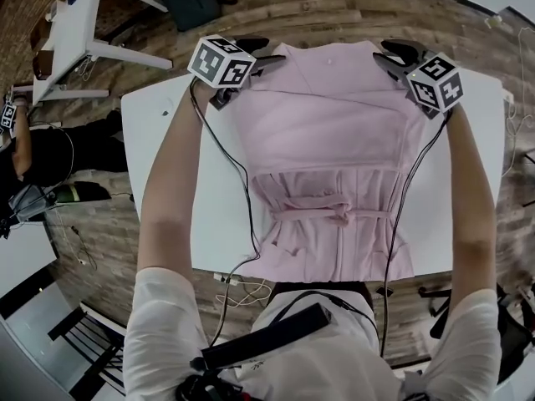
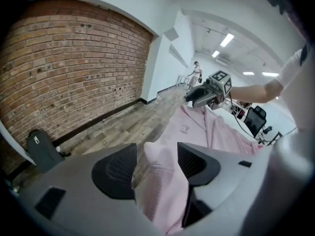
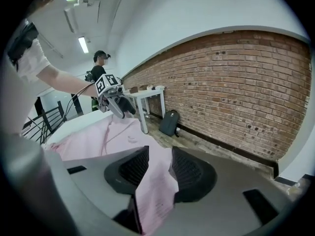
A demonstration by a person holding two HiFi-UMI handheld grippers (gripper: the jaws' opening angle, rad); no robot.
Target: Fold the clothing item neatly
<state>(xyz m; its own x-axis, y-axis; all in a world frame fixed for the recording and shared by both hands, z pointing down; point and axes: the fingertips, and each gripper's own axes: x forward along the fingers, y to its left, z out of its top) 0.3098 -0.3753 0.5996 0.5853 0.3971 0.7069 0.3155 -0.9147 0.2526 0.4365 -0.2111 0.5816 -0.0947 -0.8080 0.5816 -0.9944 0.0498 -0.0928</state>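
Pink garment (image 1: 334,140) lies spread flat on the white counter (image 1: 138,140), its far corners up at both tongs. L tongs (image 1: 263,53) gape wide w/ a fabric fold loose between them. R tongs (image 1: 391,55) are approx. half apart, cloth in the gap, not pinched.

Right gripper (image 3: 159,152) in foreground, jaws parted. Fold of pink garment (image 3: 98,136) lies in gap between dark ribbed pads (image 3: 188,169). Rest of garment spread on white counter (image 3: 71,121). Left gripper (image 3: 122,108) at garment's far corner, marker cube on top, bare forearm (image 3: 64,85) reaching in from left. Beyond: brick wall (image 3: 236,82), white side table (image 3: 147,95), dark backpack (image 3: 170,123) on wooden floor (image 3: 195,135) near table leg, person (image 3: 100,65) standing far back.
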